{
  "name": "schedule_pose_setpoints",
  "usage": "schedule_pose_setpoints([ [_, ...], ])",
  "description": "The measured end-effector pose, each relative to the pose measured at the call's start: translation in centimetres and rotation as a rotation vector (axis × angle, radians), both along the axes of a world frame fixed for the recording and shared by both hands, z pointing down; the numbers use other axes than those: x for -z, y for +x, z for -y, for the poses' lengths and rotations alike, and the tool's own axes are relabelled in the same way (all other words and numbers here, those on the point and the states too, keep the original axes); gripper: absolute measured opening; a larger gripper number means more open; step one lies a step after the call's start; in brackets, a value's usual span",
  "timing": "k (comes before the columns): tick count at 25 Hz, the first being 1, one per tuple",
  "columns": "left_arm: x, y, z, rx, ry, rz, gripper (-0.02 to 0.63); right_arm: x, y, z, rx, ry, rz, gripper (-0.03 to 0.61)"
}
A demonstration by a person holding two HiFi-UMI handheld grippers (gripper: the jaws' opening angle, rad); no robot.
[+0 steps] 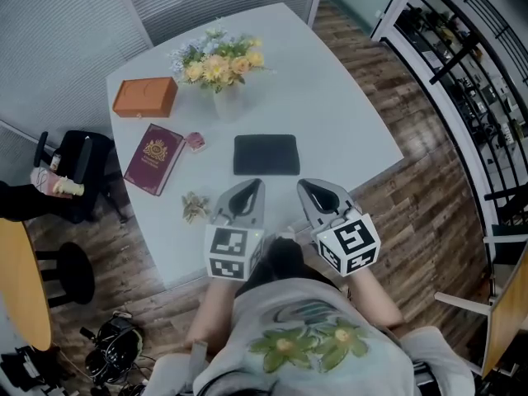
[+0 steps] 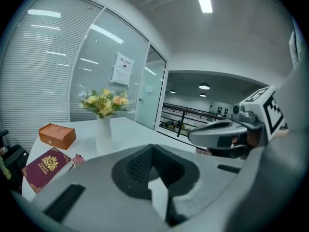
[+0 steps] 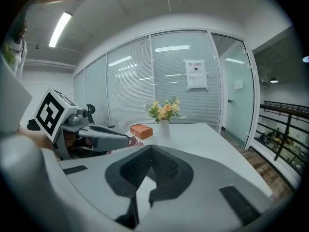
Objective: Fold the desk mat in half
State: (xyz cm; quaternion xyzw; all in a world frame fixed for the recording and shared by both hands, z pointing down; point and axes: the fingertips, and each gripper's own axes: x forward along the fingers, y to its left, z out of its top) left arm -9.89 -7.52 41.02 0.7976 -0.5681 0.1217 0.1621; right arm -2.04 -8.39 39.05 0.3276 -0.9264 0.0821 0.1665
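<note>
Where the person (image 1: 305,341) is: at the near edge of the white surface (image 1: 346,114), on the near side of the desk mat (image 1: 266,155), with a tool in each hand pointing toward the mat.
Left tool (image 1: 250,190): jaws pressed together with nothing between them. It is held above the surface, just short of the desk mat's near left corner and not touching it.
Right tool (image 1: 311,190): jaws also pressed together and empty. It is held beside the left tool, just short of the mat's near right corner and clear of it.
Crumpled scrap (image 1: 194,207): lies on the surface left of the desk mat and nearer than it, close to the left tool.
Desk mat: a dark rectangle lying flat on the surface, long edges running left to right, just beyond both tool tips. In both gripper views it is hidden behind the tool bodies.
Pink object (image 1: 196,142): small and just left of the mat; too small to tell what it is.
Maroon booklet (image 1: 153,158): has a gold crest and lies flat and slightly askew, left of the mat past the pink object.
Vase (image 1: 227,103): white and upright, beyond the mat and a little left, holding yellow and white flowers (image 1: 216,64).
Orange box (image 1: 145,96): closed, beyond the mat and well to its left, past the booklet.
Black chair (image 1: 78,172): off the surface on the wooden floor (image 1: 429,221), far left of the mat.
Glass wall with blinds (image 1: 74,15): farthest back, beyond the mat.
</note>
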Motion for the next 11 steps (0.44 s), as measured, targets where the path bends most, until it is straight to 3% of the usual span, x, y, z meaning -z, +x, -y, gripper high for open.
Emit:
schedule_pose_setpoints([
  [11, 0.6, 0.0, -2.2, -0.011, 0.014, -0.01, 0.003, 0.2, -0.1, -2.1, -0.015, 0.0, -0.009, 0.017],
])
